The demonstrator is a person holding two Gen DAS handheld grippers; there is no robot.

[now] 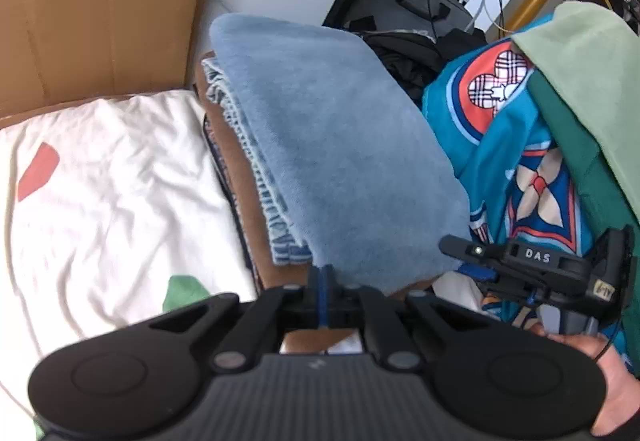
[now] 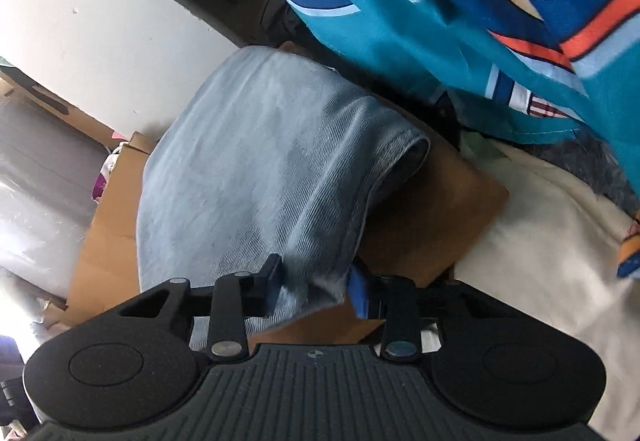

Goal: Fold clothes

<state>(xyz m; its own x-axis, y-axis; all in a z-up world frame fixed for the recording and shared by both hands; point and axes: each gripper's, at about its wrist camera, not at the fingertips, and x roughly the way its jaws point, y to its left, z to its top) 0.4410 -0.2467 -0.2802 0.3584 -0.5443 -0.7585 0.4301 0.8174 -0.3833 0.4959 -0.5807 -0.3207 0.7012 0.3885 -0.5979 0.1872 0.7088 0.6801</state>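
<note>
Left wrist view, left gripper (image 1: 324, 281) pinched on folded jeans (image 1: 336, 145), white sheet (image 1: 112, 201), cardboard box (image 1: 100, 29)

A pale blue is shown by the folded jeans (image 1: 340, 145), with lighter stitched hems. Teal is seen on the shirt (image 1: 500, 145), patterned with orange, dark blue, cream and plaid shapes. A cream sheet (image 1: 112, 201) is marked with red and green patches. Plain brown is shown by the cardboard (image 1: 100, 29). Black tongs (image 2: 314, 289) are tipped with blue pads (image 2: 359, 295).

Folded jeans (image 1: 340, 145) atop cardboard (image 2: 432, 217); sheet (image 1: 112, 201) left, patterned garment (image 1: 500, 145) right
</note>
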